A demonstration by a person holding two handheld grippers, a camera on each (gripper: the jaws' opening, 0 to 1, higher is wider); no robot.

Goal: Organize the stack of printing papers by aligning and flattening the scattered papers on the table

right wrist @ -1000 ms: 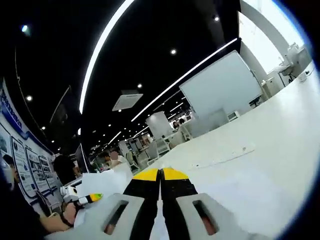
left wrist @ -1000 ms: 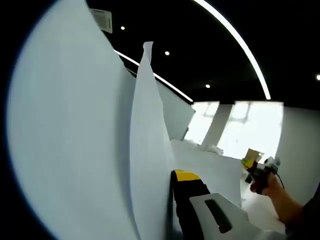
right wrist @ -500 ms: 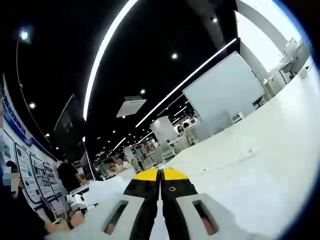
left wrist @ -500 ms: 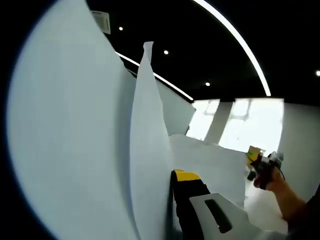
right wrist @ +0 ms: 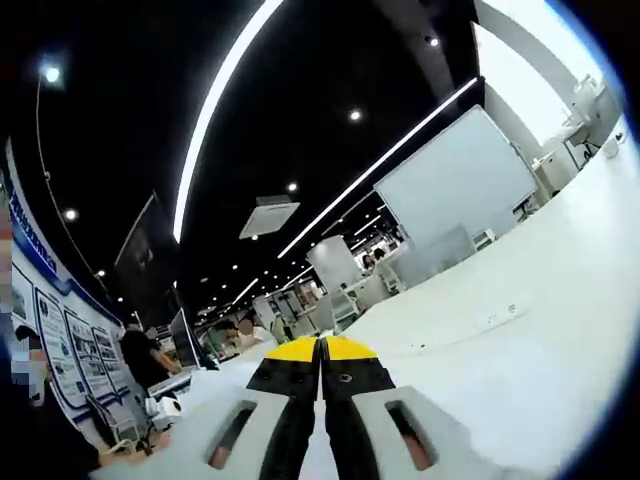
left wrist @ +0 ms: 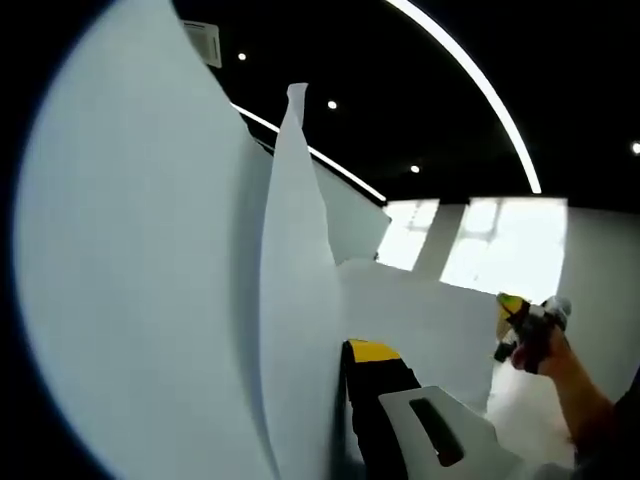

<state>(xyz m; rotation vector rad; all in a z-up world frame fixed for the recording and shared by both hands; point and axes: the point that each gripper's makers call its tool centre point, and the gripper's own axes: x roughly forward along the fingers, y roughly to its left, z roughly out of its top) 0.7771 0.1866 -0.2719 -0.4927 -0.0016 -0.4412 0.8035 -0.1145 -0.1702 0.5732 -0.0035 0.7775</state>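
Observation:
In the left gripper view, white printing papers (left wrist: 150, 280) stand upright and bowed, covering the left half. My left gripper (left wrist: 345, 352) is shut on their lower edge. Its yellow-tipped right finger (left wrist: 375, 352) shows and the other finger is hidden behind the sheets. The sheets run right to my right gripper (left wrist: 512, 303), held by a hand (left wrist: 545, 355) at their far edge. In the right gripper view, my right gripper (right wrist: 321, 347) points upward with its jaws pressed together, and the papers (right wrist: 215, 395) spread left of them toward the left gripper (right wrist: 160, 408).
A white table (right wrist: 520, 370) slopes along the right of the right gripper view, with a power strip (right wrist: 470, 325) on it. A whiteboard (right wrist: 455, 185) stands behind. People (right wrist: 145, 355) sit at desks far off. Dark ceiling with light strips lies above.
In the left gripper view, the right gripper and the far edge of the papers have risen slightly. The left gripper keeps its hold. The right gripper view has tilted a little.

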